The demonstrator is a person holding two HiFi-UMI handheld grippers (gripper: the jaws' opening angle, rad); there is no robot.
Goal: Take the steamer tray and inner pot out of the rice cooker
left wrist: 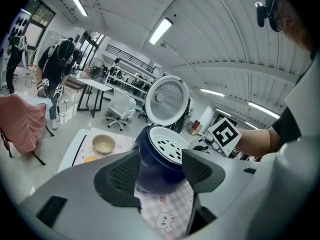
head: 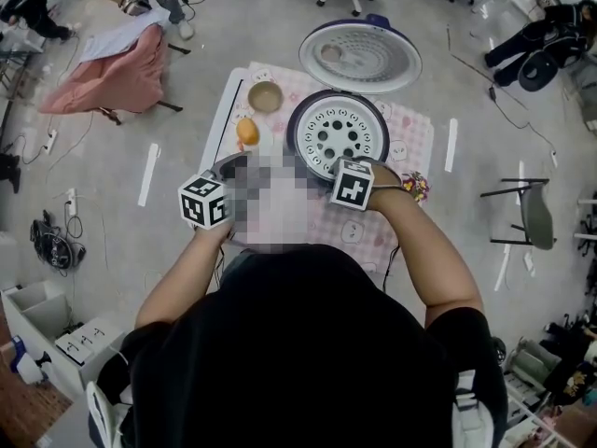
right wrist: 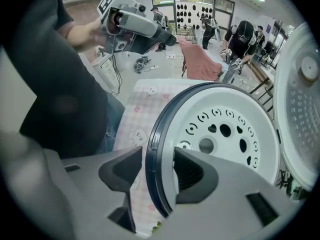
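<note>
Grey floor surrounds a surface (head: 410, 138) under pink checked cloth at the middle of the head view. Nearest, the left hand-held gripper (left wrist: 161, 171) hangs above the cloth, left of the rice cooker (head: 293, 129), its jaws spread with nothing between them. The right hand-held gripper (right wrist: 157, 159) points steeply down at the cooker's near edge. Its jaws are spread astride the dark rim, one outside and one over the white steamer tray (head: 338, 133); the outer pad looks just off the rim. That tray sits in the cooker's mouth. Left of the cooker lie an orange item (head: 247, 131) and a tan bowl (head: 265, 96). Beyond, the lid (head: 359, 56) stands open. At upper left, pink fabric (head: 112, 73) drapes a chair.
</note>
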